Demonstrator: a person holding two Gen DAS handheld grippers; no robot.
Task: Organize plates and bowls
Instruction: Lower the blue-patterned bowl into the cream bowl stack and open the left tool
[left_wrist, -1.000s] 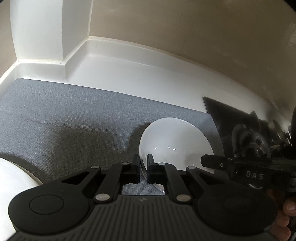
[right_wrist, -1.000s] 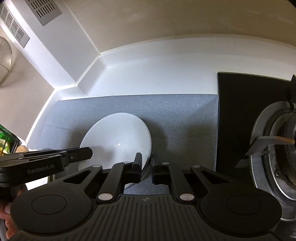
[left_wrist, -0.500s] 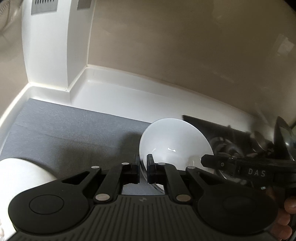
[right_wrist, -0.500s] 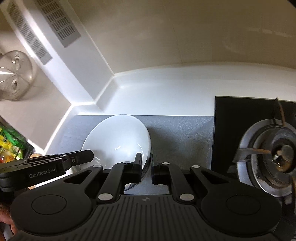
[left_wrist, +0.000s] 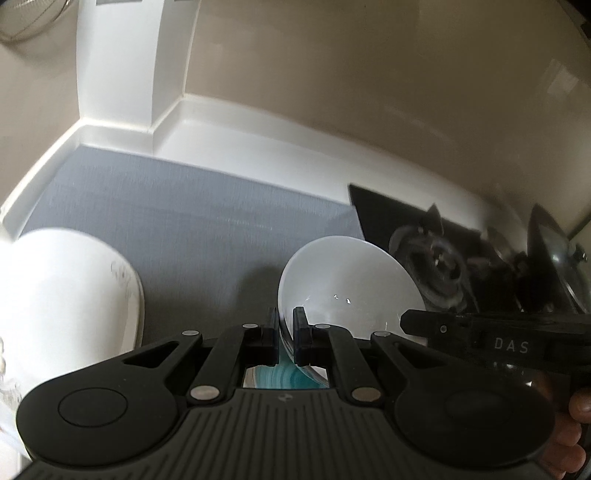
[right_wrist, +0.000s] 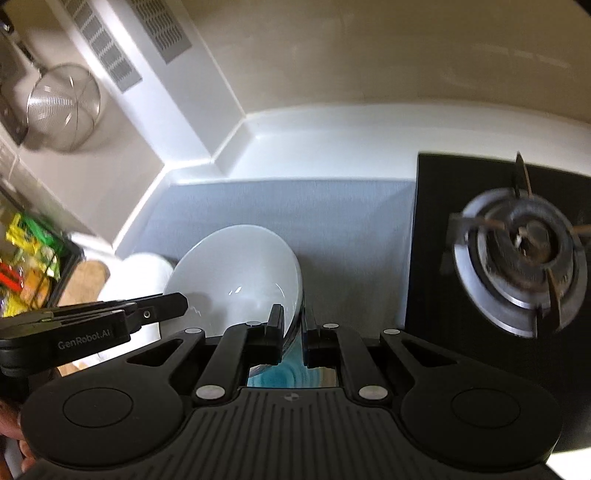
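In the left wrist view, the left gripper (left_wrist: 285, 325) is clamped narrow on the near left rim of a white bowl (left_wrist: 343, 280), which tilts above the grey mat (left_wrist: 192, 221). A second white dish (left_wrist: 62, 295) sits at the left, and a gas burner (left_wrist: 439, 266) lies to the right.

In the right wrist view, the right gripper (right_wrist: 293, 326) pinches the same bowl (right_wrist: 240, 273) at its near right rim, jaws narrow. The left gripper (right_wrist: 162, 306) reaches in from the left. A metal strainer (right_wrist: 62, 107) hangs on the far left wall.

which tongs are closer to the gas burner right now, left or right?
Right. The right tongs pinch the white bowl's rim on the side facing the gas burner; the left tongs pinch the opposite rim, with the bowl between them and the burner.
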